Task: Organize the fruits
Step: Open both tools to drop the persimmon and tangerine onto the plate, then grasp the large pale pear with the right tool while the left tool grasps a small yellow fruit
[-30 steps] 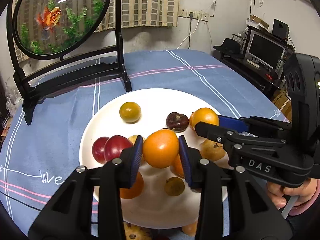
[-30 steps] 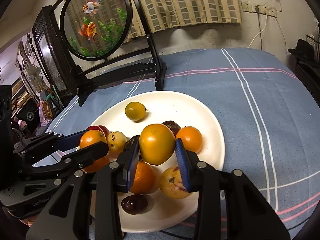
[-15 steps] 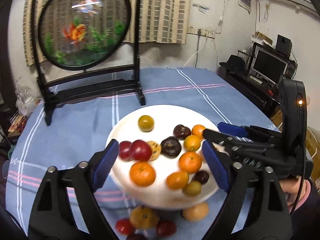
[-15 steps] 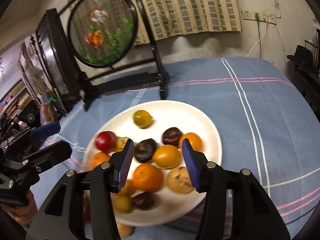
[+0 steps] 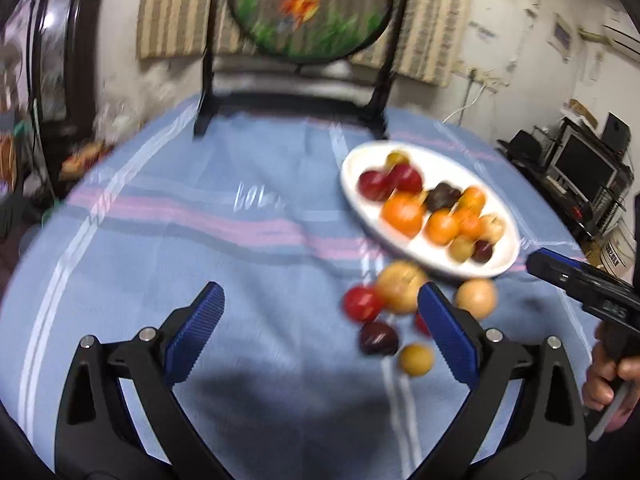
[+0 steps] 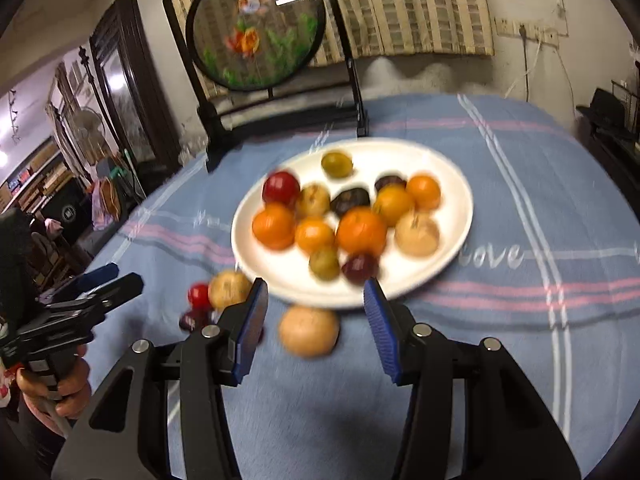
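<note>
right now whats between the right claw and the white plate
In the right wrist view, one tan round fruit lies on the blue tablecloth just ahead of the open right claw, short of the white plate. Nothing else is between.

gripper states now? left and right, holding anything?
Left gripper: open, holding nothing, over the tablecloth.
Right gripper: open, holding nothing; a tan fruit lies on the cloth between its fingers.

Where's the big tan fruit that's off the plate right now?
In the right wrist view the tan fruit lies on the tablecloth just in front of the plate, between the open right gripper's fingers.
</note>
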The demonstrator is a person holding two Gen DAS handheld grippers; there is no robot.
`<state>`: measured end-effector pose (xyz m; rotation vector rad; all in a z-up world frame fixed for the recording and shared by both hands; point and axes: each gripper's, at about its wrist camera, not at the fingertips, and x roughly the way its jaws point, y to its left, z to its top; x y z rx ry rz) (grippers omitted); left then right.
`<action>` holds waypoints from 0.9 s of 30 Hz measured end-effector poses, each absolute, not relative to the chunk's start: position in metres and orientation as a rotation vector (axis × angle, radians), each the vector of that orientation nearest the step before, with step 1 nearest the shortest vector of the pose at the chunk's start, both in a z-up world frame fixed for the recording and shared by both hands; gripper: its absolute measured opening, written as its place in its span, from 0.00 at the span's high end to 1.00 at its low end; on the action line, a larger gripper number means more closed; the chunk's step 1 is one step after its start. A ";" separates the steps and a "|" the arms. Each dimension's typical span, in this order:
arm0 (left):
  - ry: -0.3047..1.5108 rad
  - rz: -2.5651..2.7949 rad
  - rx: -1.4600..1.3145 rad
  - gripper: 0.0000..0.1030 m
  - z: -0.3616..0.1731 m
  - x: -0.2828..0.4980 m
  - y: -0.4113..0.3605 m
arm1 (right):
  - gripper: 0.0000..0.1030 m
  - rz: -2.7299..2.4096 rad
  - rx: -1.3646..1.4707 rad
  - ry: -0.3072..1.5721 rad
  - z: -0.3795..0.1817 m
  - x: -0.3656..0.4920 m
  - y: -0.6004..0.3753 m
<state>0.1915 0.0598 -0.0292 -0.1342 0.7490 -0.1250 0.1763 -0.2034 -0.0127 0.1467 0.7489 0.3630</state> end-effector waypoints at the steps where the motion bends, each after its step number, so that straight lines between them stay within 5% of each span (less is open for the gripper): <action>1: 0.792 -0.108 -0.121 0.04 -0.035 0.194 0.061 | 0.50 0.370 0.138 0.769 -0.019 0.174 -0.199; 27: 0.720 -0.039 -0.193 0.04 -0.017 0.179 0.080 | 0.50 0.323 -0.053 0.868 -0.058 0.194 -0.159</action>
